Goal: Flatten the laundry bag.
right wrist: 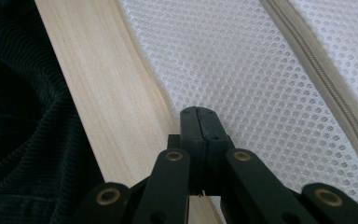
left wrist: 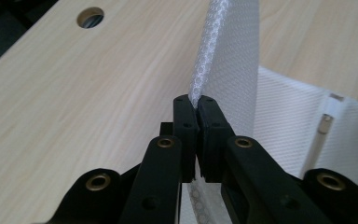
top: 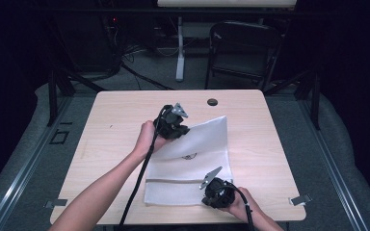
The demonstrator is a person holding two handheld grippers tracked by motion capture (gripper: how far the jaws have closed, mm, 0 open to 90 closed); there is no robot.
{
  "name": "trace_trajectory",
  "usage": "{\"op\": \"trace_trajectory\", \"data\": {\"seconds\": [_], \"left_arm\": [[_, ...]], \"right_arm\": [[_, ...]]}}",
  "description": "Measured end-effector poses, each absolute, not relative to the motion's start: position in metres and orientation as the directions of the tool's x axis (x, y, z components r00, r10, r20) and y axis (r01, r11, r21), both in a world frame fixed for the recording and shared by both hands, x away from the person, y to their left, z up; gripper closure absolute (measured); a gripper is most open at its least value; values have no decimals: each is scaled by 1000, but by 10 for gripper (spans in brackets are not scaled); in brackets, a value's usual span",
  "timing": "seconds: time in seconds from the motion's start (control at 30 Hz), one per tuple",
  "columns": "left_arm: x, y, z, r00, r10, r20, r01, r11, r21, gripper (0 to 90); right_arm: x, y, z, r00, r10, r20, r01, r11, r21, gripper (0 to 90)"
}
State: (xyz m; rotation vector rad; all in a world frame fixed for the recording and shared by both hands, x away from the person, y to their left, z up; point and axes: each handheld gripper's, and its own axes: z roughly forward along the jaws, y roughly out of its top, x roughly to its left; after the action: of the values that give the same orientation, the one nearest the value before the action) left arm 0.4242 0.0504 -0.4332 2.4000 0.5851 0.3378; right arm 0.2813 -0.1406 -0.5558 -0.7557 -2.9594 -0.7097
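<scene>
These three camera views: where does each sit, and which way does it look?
High view: above the table's near side, looking forward and down; both forearms enter below.
Left gripper view: rides the left hand-held gripper, looking along jaws pinching the white mesh bag's lifted edge.
Right gripper view: rides the right hand-held gripper, jaws shut, over the bag's zipper.
All share the bag.

- Mesh bag (top: 192, 163) – one, white, on the worktop (top: 115, 139)
- Zip (top: 173, 181) – one, across the bag near its near edge
- Tools – two: left tool (top: 183, 130), right tool (top: 211, 188)
- Folding chair (top: 243, 48) – one, beyond the far edge
</scene>
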Motion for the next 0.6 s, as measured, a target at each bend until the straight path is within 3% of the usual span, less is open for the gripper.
{"op": "trace_trajectory", "data": {"seconds": [0.6], "left_arm": [[455,30,-431,827,481,292,261,-787,559,876]], "right_arm": [[281,-141,-555,-888,446,111,449,791,415,900]]}}
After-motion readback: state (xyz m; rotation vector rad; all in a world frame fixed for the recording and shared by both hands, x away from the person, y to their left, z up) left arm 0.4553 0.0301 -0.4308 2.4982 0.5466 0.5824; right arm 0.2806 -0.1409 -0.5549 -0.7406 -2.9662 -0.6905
